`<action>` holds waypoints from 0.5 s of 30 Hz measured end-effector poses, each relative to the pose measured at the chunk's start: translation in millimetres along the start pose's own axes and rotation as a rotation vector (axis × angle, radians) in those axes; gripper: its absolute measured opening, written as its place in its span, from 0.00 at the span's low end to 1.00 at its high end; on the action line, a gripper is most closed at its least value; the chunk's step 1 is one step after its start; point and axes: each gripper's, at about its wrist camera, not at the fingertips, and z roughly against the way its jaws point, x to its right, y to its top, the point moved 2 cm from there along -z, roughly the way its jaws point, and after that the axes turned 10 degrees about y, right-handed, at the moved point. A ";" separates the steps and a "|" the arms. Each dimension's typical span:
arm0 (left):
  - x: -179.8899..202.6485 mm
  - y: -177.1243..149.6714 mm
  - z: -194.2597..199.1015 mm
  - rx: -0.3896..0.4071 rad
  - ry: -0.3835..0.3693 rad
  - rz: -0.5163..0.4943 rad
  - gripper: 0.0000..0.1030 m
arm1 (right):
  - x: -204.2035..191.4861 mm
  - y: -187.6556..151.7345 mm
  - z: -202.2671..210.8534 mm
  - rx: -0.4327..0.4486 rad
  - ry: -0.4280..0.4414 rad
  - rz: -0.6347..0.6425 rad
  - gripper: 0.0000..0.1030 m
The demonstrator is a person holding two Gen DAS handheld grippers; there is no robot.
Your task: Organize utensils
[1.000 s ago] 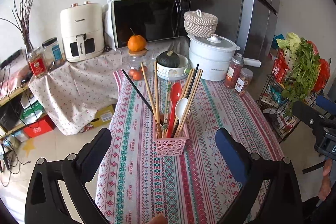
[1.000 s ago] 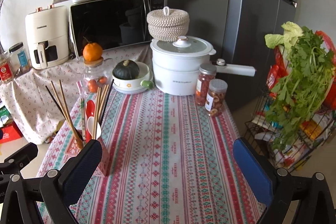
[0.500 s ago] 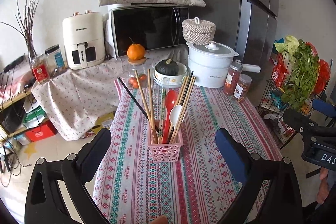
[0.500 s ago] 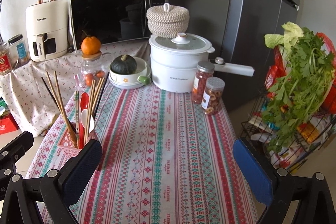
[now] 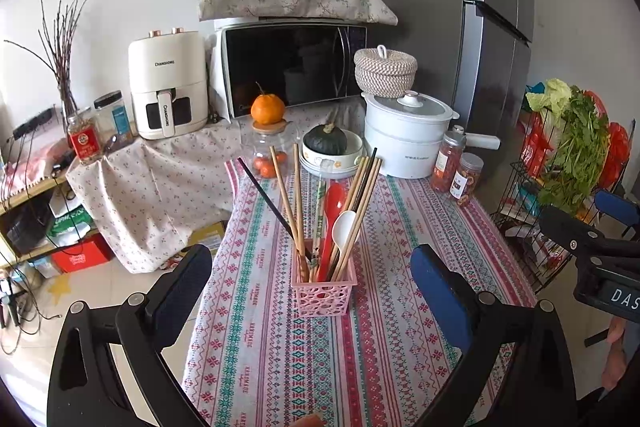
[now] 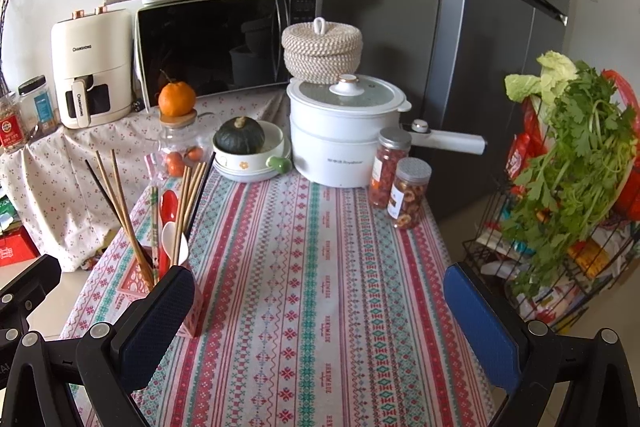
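A pink perforated basket (image 5: pixel 325 293) stands on the patterned tablecloth (image 5: pixel 280 347). It holds several wooden chopsticks (image 5: pixel 285 199), a black chopstick (image 5: pixel 264 195), a red spoon (image 5: pixel 333 203) and a white spoon (image 5: pixel 344 227), all upright. My left gripper (image 5: pixel 312 291) is open and empty, its fingers either side of the basket and nearer the camera. My right gripper (image 6: pixel 320 311) is open and empty over the tablecloth (image 6: pixel 312 267). The basket (image 6: pixel 136 281) is at its left, partly hidden by the left finger (image 6: pixel 156 323).
At the table's far end stand a white pot (image 6: pixel 344 135), two snack jars (image 6: pixel 400 187), a bowl with a green squash (image 6: pixel 244 143) and a jar topped by an orange (image 6: pixel 178 119). A microwave (image 6: pixel 228 47), an air fryer (image 6: pixel 92 67) and a fridge (image 6: pixel 480 27) are behind. A wire rack of greens (image 6: pixel 560 187) is right.
Both grippers have pulled back and risen, so the basket and the table look farther away. Both stay open and empty.
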 end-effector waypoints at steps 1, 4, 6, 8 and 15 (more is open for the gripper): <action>-0.6 -0.3 -0.2 -0.001 0.001 0.000 0.98 | -0.8 0.4 0.0 0.001 0.001 0.001 0.99; -1.7 -1.4 -0.3 -0.002 0.001 0.002 0.98 | -2.4 1.7 1.2 0.008 0.006 0.002 0.99; -1.9 -1.5 -0.2 -0.001 0.003 -0.001 0.98 | -3.0 2.0 1.5 0.009 0.009 0.005 0.99; -2.2 -1.5 -0.8 -0.001 0.003 0.000 0.98 | -3.3 1.6 1.9 0.008 0.011 0.005 0.99; -2.0 -1.6 -0.8 -0.002 0.000 0.001 0.98 | -0.8 2.3 3.9 0.016 0.012 -0.008 0.99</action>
